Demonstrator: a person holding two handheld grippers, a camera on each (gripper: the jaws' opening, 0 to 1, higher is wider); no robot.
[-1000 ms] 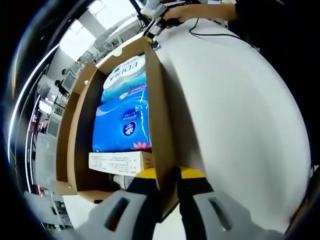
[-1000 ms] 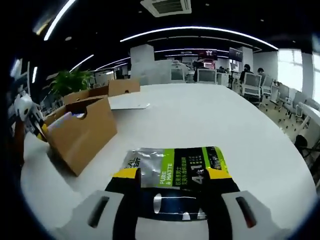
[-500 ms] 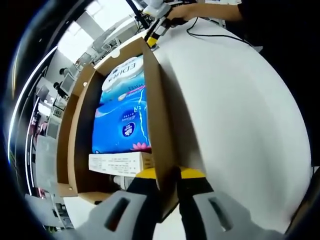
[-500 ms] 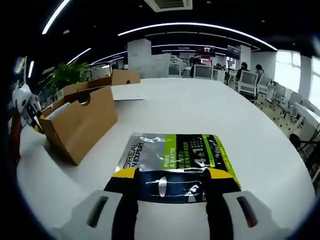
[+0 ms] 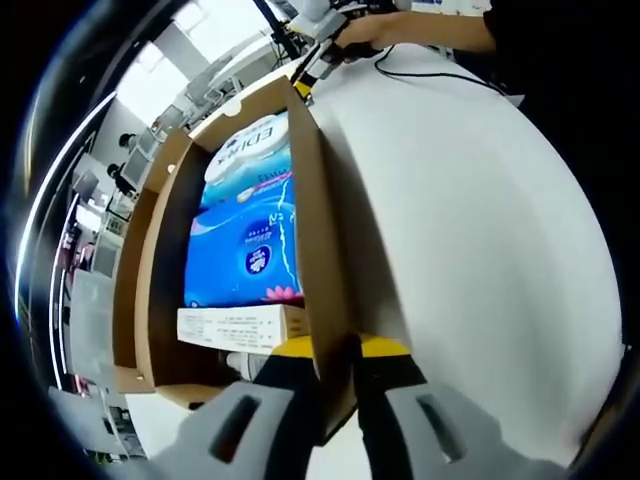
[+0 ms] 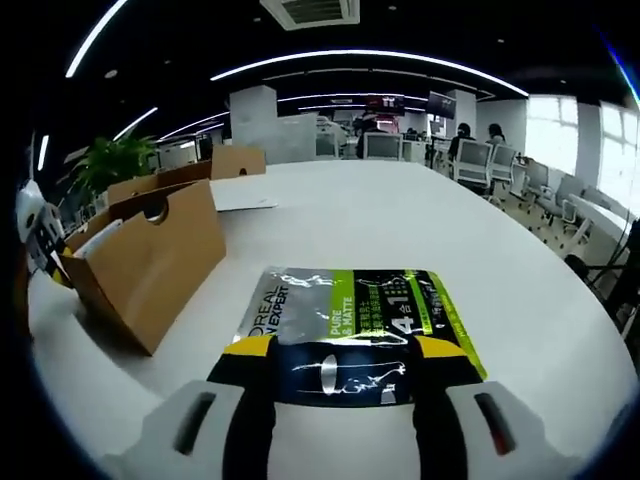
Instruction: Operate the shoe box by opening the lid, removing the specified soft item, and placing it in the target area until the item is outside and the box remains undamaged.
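White table (image 6: 330, 220) unchanged; left gripper (image 5: 336, 352) still clamps box wall (image 5: 318, 250), right gripper (image 6: 345, 352) wide.

1. Left claw (image 5: 335, 375): both jaws rise from the bottom of the left gripper view, yellow-tipped, drawn close together and clamped on the near wall of the shoe box (image 5: 310, 250), one jaw inside and one outside.
2. Right claw (image 6: 345, 365): jaws stand well apart, yellow tips level, straddling the near end of the soft pack (image 6: 350, 320) that lies flat on the desk (image 6: 420, 240); contact with the pack cannot be told.
3. Person's hand (image 5: 365, 28): seen at the far end in the left gripper view, wrapped round the right claw's handle, forearm extending to the right.
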